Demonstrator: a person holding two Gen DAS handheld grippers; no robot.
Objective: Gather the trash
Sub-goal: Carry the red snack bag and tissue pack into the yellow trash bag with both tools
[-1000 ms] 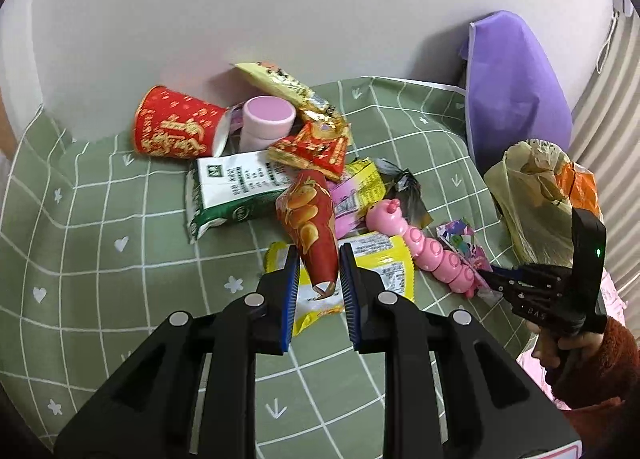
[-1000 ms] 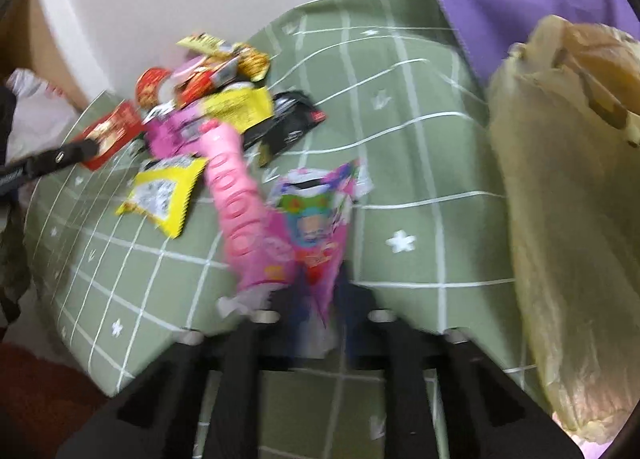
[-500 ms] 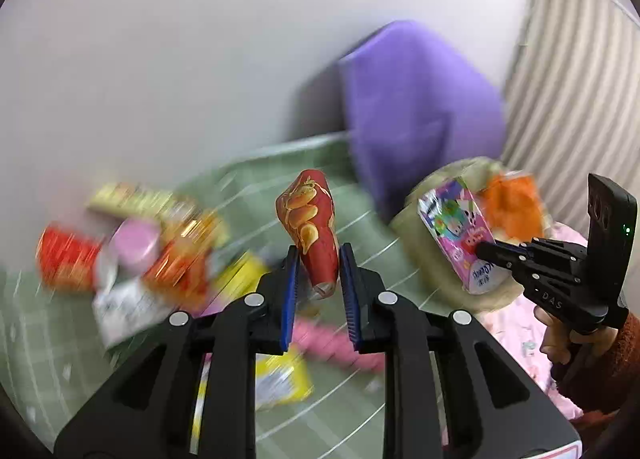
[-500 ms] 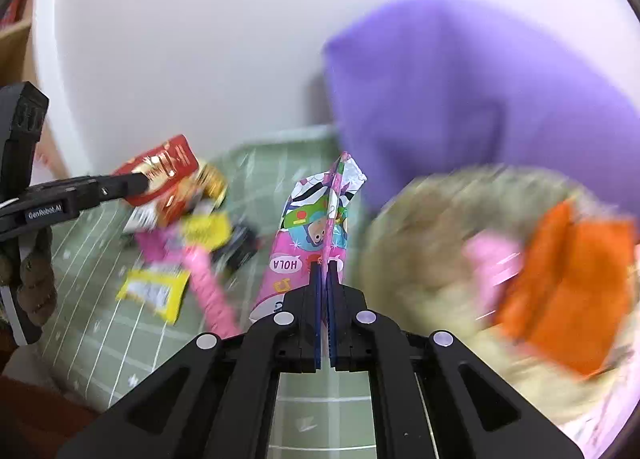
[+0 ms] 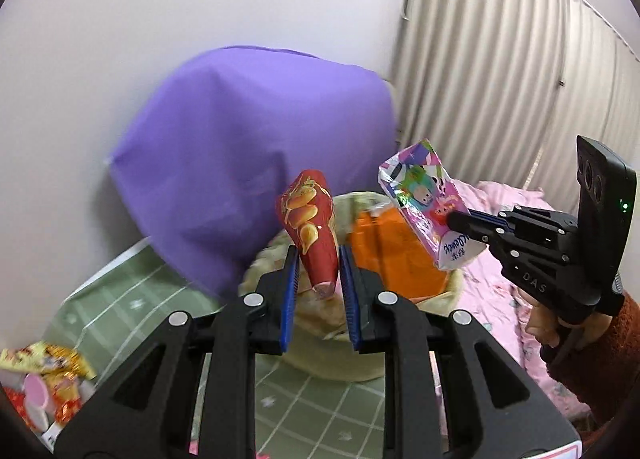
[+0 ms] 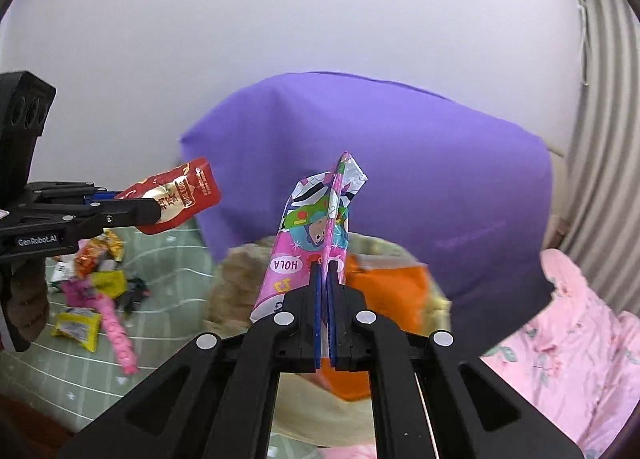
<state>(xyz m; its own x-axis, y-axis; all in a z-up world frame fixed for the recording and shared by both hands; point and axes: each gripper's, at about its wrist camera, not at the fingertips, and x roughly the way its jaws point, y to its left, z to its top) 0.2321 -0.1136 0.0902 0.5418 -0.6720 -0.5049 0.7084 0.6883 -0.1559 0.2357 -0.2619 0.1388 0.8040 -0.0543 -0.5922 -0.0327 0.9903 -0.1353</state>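
My left gripper [image 5: 318, 259] is shut on a red snack packet [image 5: 310, 227] and holds it in the air over the beige trash bag [image 5: 320, 347]. My right gripper [image 6: 324, 265] is shut on a pink cartoon wrapper [image 6: 312, 235], also above the bag [image 6: 236, 279]. The left wrist view shows the right gripper [image 5: 454, 221] holding the pink wrapper [image 5: 424, 207] to the right. The right wrist view shows the left gripper [image 6: 154, 209] with the red packet [image 6: 176, 195] at the left. An orange wrapper [image 5: 392, 255] lies inside the bag.
A purple cloth-covered shape [image 6: 380, 179] stands behind the bag against the white wall. Several wrappers [image 6: 96, 291] lie on the green checked table [image 6: 168, 259] to the left. Pink bedding [image 6: 560, 339] and a curtain [image 5: 500, 79] are at the right.
Both grippers have lifted their wrappers off the table and swung right, from the litter pile to above the trash bag. The grips stay shut.
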